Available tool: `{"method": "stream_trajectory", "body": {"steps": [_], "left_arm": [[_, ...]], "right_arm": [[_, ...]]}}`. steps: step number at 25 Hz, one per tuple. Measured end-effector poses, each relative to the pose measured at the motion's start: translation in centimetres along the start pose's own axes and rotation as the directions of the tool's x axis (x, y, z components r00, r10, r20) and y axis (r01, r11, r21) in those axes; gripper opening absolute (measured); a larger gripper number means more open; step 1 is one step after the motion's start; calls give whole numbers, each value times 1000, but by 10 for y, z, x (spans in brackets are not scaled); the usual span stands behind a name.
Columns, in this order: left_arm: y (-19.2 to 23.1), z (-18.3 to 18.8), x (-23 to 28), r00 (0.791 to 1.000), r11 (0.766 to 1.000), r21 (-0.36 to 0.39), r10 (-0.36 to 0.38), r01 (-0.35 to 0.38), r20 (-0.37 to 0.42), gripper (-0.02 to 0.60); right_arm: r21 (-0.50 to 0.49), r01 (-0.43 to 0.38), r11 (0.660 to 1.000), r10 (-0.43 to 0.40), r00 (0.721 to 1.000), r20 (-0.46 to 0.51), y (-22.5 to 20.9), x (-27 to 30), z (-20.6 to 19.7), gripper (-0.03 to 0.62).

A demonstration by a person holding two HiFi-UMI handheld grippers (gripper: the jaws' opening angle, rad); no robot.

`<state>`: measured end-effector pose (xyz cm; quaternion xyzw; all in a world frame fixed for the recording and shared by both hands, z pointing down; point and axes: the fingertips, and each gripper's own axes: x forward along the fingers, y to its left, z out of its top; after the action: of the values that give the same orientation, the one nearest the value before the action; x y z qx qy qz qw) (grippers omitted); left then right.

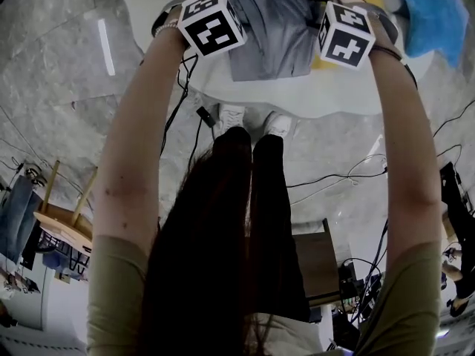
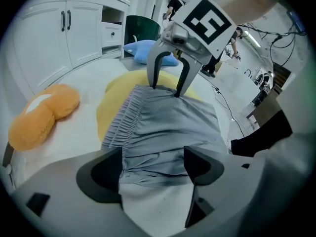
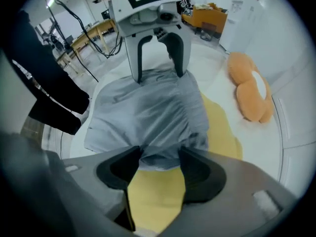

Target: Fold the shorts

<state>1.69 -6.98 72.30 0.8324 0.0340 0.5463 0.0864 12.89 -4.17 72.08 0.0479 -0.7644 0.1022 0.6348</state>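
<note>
White table point(image 1: 338, 95) fills the top of the head view, curved edge toward the person, whose two bare arms reach out over it. On that table, square in the middle, lie the grey shorts point(image 1: 271, 32), spread flat between the two grippers. The gathered elastic waistband point(image 2: 123, 120) runs down the side away from the person.

Under the shorts sits a yellow cloth point(image 3: 219, 132), peeking out along the waistband side and beneath the right-hand end. Off past it, well apart from the shorts, there's an orange soft toy point(image 2: 42, 115) on the bare tabletop. A blue cloth point(image 1: 430, 13) lies at the far right of the table.

Now the tools. The left gripper point(image 2: 153, 157) points steeply down at the left end of the shorts. Its jaws stand wide apart, and the grey edge lies loose across the gap, not pinched. The right gripper point(image 3: 159, 157) is at the opposite end with its jaws also wide. A bunched bit of the shorts' edge sits between them, with yellow cloth showing just below. Each gripper view looks the length of the shorts to the other gripper, its two fingers spread with the tips down at the far edge.

On top of each gripper is a marker cube, left point(image 1: 211, 22) and right point(image 1: 346, 34).
</note>
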Motion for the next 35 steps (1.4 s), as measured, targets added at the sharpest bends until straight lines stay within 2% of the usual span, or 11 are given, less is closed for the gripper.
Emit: {"method": "stream_trajectory", "body": {"steps": [3, 8, 11, 13, 20, 23, 26, 28, 30, 33, 35], "left_arm": [[0, -2, -7, 1000, 1000, -15, 14, -14, 10, 373], [-30, -2, -21, 996, 1000, -18, 22, -20, 83, 373], [-55, -15, -3, 999, 999, 33, -20, 19, 27, 374], [-59, -27, 9, 999, 999, 21, -27, 27, -18, 377], [-52, -36, 14, 1000, 999, -39, -2, 1, -30, 377], [-53, -32, 3, 1000, 993, -120, -8, 7, -5, 377], [-53, -13, -22, 997, 980, -199, 26, -11, 76, 377], [-50, 4, -47, 984, 969, -242, 94, -55, 150, 377], [-50, 19, -81, 954, 950, -286, 195, -126, 228, 377], [-59, 38, -144, 878, 895, -384, 358, -225, 319, 377], [-69, 49, -189, 820, 839, -481, 452, -257, 352, 377]], "right_arm": [[38, 22, 999, -22, 1000, 2, -5, -7, -4, 252], [-53, 76, 996, -70, 991, 110, 11, -26, 22, 252], [-155, 40, 987, -31, 998, 62, 33, -12, 22, 252], [-177, 25, 984, -25, 1000, 5, 37, 0, 12, 252], [-61, 40, 997, -41, 999, -13, 28, 10, -7, 252], [5, 35, 999, -35, 998, 54, 30, -1, 8, 252], [76, 77, 994, -88, 983, 159, 31, -27, 26, 252], [152, 121, 981, -154, 961, 229, 29, -52, 33, 252], [317, 96, 944, -204, 921, 330, 32, -82, 40, 252], [593, -41, 804, -316, 816, 485, 46, -139, 43, 252], [687, -48, 725, -440, 735, 516, 54, -190, 40, 252]]}}
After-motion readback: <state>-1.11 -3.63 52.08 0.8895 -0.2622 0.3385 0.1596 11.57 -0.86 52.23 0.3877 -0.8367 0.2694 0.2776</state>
